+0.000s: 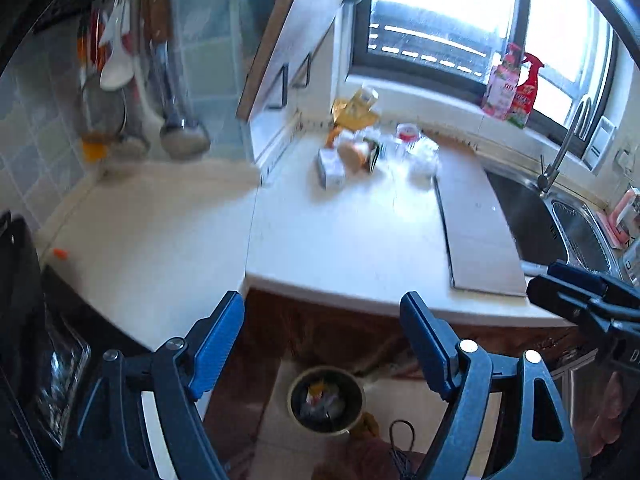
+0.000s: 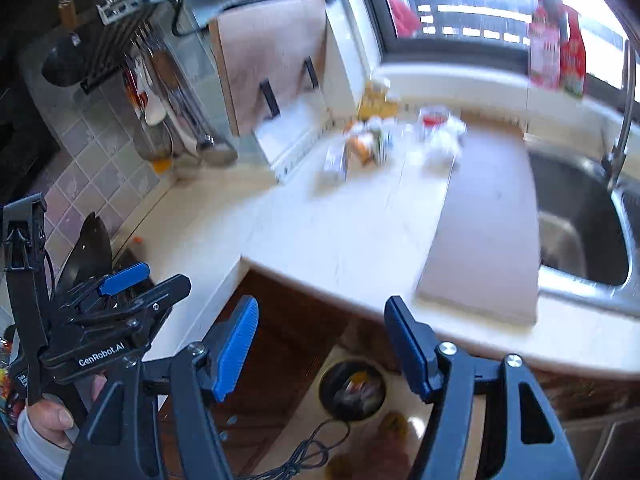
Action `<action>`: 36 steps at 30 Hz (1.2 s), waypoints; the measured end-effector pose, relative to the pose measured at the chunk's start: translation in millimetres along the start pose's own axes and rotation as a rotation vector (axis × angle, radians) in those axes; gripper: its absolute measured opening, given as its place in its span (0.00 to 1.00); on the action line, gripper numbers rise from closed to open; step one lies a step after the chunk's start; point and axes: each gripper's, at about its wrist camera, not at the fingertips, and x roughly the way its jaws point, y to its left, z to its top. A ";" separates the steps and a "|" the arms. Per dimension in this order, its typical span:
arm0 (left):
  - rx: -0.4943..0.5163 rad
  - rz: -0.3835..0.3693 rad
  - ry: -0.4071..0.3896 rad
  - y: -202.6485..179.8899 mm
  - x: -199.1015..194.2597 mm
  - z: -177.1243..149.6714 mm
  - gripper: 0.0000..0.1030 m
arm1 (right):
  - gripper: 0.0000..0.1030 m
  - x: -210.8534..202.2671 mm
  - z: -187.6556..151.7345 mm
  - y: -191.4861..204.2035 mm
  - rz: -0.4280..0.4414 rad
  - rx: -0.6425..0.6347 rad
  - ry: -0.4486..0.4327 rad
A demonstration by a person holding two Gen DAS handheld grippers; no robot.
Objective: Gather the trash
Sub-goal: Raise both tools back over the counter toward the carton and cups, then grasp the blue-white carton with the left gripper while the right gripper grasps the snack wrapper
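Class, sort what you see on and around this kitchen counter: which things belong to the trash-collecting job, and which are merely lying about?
Belong to the job:
- pile of wrappers and packets at the counter's back
- trash bin on the floor, already holding litter
- left gripper and right gripper, both open and empty

Just lying about:
- cutting board beside the sink
- spray bottles on the windowsill
- hanging ladles
- faucet

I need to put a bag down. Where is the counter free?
Free: the white counter between the trash pile and the near edge, and the flat board beside the sink. Crowded: the back, near the window.
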 end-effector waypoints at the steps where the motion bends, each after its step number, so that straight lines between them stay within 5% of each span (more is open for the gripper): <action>1: 0.011 -0.001 -0.010 -2.8 -0.9 6.8 0.77 | 0.64 -3.9 7.1 -1.4 -0.011 -0.006 -0.012; 12: 0.106 0.054 -0.093 -34.1 34.5 88.6 0.81 | 0.64 36.5 101.3 -44.2 -0.014 0.036 -0.043; 21: 0.032 0.023 0.024 -39.9 156.3 148.5 0.81 | 0.63 143.6 171.1 -97.0 0.069 0.112 0.066; 27: -0.036 0.035 0.114 -38.5 244.7 165.9 0.81 | 0.54 219.9 194.1 -127.5 0.084 0.169 0.153; 32: -0.048 0.085 0.169 -38.0 309.4 175.6 0.75 | 0.53 265.7 196.8 -145.1 0.128 0.211 0.215; 36: -0.068 0.104 0.225 -31.7 353.1 181.2 0.59 | 0.52 282.3 196.4 -147.6 0.164 0.208 0.234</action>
